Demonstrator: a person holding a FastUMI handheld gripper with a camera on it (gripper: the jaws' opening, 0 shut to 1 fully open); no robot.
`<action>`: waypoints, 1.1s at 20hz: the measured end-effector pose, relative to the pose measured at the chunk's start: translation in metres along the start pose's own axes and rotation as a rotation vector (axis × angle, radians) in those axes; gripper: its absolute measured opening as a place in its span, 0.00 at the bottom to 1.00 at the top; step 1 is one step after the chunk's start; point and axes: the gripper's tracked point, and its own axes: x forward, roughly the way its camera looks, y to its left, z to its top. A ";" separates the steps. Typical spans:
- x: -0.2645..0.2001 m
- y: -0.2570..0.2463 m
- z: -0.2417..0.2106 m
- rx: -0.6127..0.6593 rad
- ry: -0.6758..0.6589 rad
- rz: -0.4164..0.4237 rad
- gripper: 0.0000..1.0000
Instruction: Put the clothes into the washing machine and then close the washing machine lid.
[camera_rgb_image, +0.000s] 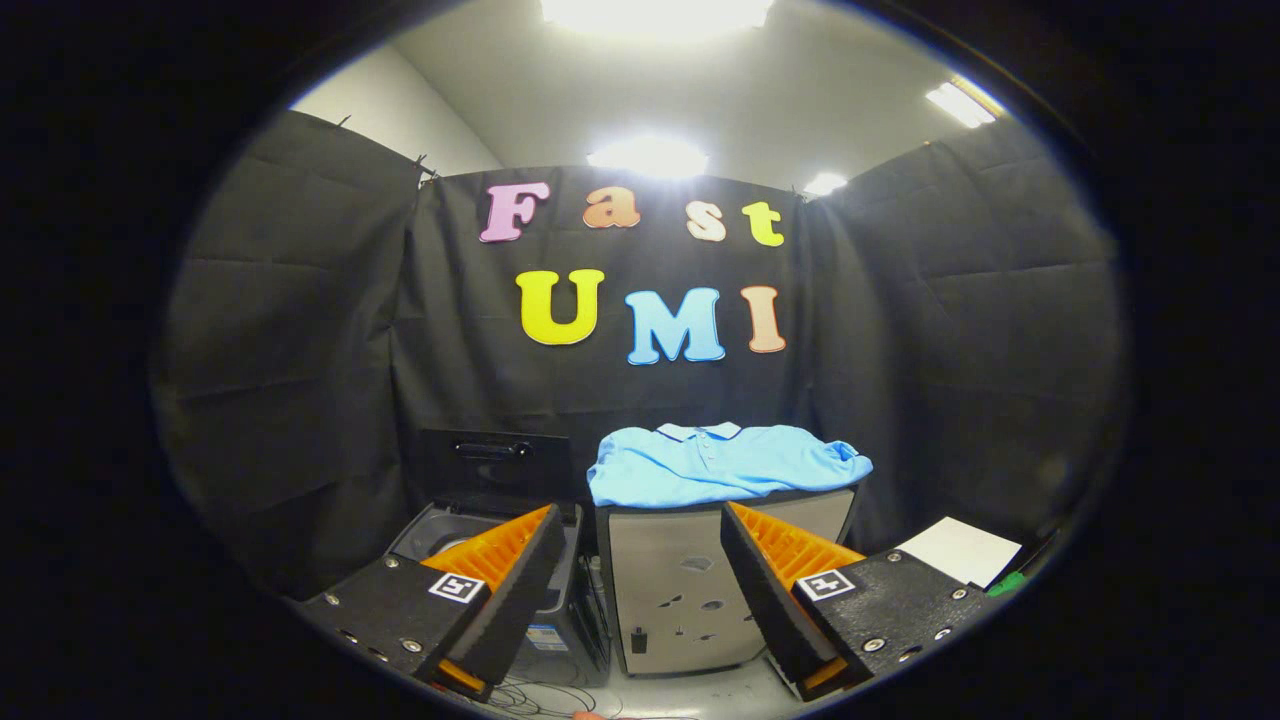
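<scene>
while fingers (640, 560) gape empty, blue shirt (725, 462) atop cabinet (690, 590), washing machine (480, 500) lid up

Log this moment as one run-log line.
gripper: open, empty | blue shirt: folded on cabinet, beyond fingers | washing machine: lid up | stage: approach, nothing loaded

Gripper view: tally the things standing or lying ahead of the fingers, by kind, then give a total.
Shirts: 1, blue shirt lying on the cabinet.
Washing machines: 1, washing machine with its lid up.
Cabinets: 1, cabinet.
Paper sheets: 1, white sheet.
Total: 4.
The gripper is open, holding nothing.
</scene>
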 end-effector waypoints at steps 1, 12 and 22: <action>0.011 -0.004 0.006 0.006 0.004 -0.013 0.97; 0.143 -0.063 -0.009 0.153 0.217 -0.183 0.98; 0.278 -0.095 -0.030 0.254 0.335 -0.173 0.96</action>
